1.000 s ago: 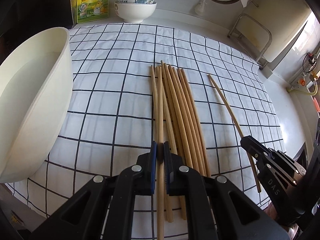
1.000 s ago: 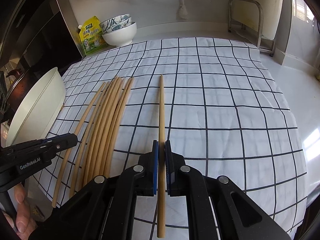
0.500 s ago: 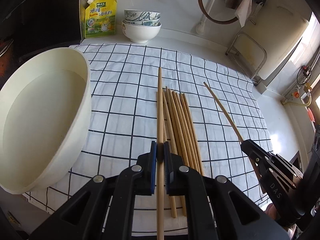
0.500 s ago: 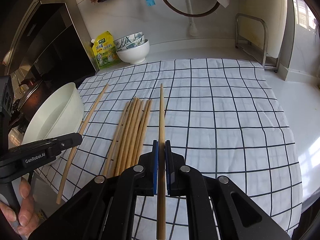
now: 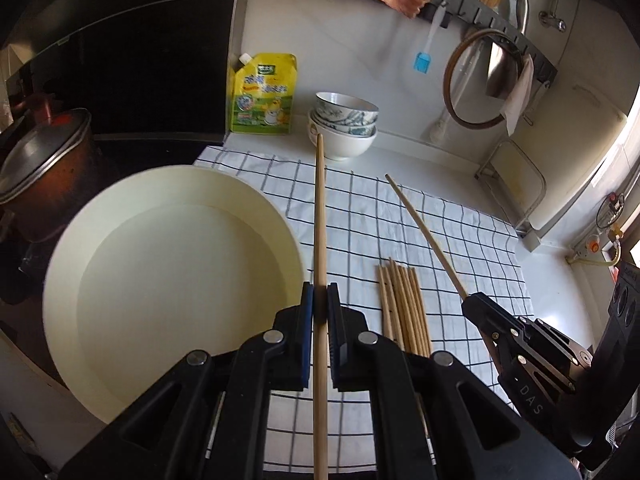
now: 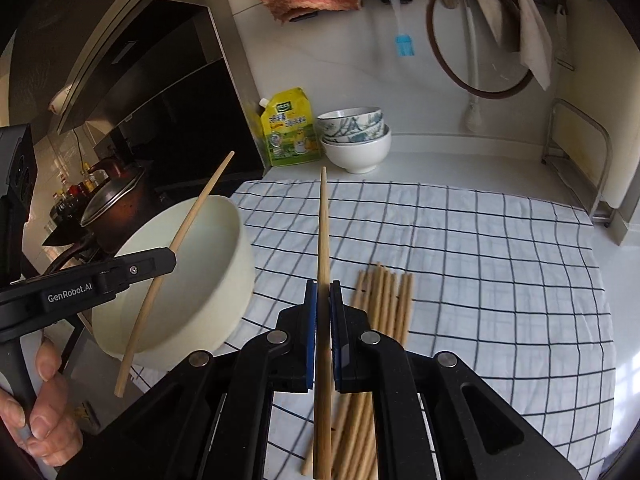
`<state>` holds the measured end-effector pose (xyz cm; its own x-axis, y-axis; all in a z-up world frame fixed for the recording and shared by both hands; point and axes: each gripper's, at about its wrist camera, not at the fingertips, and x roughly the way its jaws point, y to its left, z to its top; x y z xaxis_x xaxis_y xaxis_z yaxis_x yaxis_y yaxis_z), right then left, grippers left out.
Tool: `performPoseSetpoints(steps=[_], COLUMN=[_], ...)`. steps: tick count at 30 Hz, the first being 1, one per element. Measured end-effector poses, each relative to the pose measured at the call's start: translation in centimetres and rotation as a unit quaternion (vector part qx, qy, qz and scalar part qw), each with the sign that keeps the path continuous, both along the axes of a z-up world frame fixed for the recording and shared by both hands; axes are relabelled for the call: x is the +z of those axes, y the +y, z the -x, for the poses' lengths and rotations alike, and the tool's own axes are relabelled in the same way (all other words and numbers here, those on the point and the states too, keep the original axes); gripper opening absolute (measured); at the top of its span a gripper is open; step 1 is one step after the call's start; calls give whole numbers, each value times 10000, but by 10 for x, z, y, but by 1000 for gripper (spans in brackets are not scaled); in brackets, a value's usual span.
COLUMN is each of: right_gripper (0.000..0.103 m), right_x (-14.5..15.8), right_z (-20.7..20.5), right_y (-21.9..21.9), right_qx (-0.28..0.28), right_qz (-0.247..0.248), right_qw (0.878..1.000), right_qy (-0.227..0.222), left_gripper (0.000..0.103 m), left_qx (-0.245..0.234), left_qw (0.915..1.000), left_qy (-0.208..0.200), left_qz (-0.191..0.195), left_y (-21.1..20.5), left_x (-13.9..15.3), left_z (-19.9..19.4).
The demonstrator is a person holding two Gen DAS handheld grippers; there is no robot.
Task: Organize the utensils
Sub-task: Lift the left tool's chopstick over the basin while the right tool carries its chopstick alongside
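My left gripper (image 5: 319, 300) is shut on one wooden chopstick (image 5: 319, 216), held in the air beside the rim of a large cream basin (image 5: 172, 268). My right gripper (image 6: 324, 296) is shut on another chopstick (image 6: 323, 232), also lifted above the cloth. Several more chopsticks (image 5: 404, 304) lie in a bundle on the checked cloth (image 5: 460, 240); the bundle also shows in the right wrist view (image 6: 384, 312). In the right wrist view the left gripper (image 6: 168, 258) and its chopstick (image 6: 192, 220) hang over the basin (image 6: 192, 280).
Stacked bowls (image 5: 343, 124) and a yellow pouch (image 5: 262, 94) stand at the back wall. A lidded pot (image 5: 44, 156) sits on the stove to the left. A metal rack (image 6: 580, 168) stands at the right. A brush (image 6: 404, 44) and cloths hang above.
Both grippers have risen and tilted up, each lifting its chopstick off the cloth. The left one has moved left to the basin.
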<state>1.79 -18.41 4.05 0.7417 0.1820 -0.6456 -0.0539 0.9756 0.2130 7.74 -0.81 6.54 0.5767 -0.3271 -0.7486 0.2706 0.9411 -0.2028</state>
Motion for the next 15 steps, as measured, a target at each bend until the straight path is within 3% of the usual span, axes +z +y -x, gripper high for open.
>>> performPoseSetpoints(steps=[9, 15], right_gripper=[6, 6], right_x=[-11, -33], right_z=[-60, -91], right_y=[93, 135], right_qx=[793, 1026], right_qz=[36, 74], right_qw=[9966, 9927], right_qy=[197, 631], left_gripper=[8, 8], left_qx=[572, 628], left_qw=[9980, 9971], left_qy=[20, 196], left_qz=[-264, -381], left_y=[82, 108], left_x=[-18, -43], left_z=[-41, -63])
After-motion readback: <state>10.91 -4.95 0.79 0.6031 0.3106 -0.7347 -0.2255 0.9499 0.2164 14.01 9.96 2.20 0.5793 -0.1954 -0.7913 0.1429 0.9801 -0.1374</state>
